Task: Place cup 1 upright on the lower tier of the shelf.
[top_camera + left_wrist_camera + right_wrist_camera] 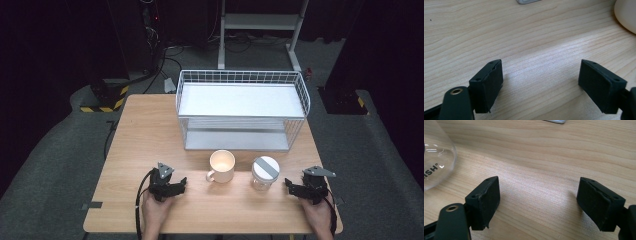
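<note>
Both hand-held grippers, left point(182, 184) and right point(288, 185), rest wide and empty on the bench point(145, 130), mug point(222, 166) and jar point(265, 173) untouched.

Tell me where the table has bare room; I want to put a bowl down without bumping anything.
Bare wood lies left of the wire rack out to the table edge, and along the near edge between the left gripper and right gripper. It is crowded around the mug and jar before the rack.
</note>
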Motion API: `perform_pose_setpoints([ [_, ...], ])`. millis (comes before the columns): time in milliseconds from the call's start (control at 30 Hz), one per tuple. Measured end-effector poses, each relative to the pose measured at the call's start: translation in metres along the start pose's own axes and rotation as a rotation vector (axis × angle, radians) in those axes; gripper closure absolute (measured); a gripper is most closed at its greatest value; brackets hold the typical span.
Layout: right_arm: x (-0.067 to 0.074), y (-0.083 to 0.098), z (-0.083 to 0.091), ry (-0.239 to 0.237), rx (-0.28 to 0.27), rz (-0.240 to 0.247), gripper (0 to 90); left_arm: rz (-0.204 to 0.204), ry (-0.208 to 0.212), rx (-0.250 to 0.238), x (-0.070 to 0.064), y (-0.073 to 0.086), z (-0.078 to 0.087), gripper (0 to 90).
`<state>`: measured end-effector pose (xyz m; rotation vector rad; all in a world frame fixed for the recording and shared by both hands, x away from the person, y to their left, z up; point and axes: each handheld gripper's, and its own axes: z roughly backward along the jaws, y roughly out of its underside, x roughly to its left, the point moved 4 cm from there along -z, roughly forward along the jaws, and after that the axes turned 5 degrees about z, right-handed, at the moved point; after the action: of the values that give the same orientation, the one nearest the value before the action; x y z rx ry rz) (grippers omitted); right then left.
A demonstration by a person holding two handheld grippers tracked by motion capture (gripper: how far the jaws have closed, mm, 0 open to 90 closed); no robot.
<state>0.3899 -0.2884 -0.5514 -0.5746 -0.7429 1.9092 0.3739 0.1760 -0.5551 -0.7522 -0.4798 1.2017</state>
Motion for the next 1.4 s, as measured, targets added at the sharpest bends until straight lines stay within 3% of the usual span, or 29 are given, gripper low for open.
perform_pose_setpoints([
  [900, 0.001, 0.002, 0.003, -0.02, -0.002, 0.003, 16.3, 0.0, 0.0, 0.0, 0.0, 0.0, 0.0, 20.1],
  [1100, 0.002, 0.005, 0.008, -0.011, -0.032, -0.007, 15.7, 0.0, -0.002, -0.001, 0.0, 0.0, 0.0, 20.1],
  [1400, 0.008, 0.009, 0.015, -0.033, -0.058, -0.008, 15.7, 0.001, -0.002, -0.001, 0.0, 0.0, 0.0, 20.1],
])
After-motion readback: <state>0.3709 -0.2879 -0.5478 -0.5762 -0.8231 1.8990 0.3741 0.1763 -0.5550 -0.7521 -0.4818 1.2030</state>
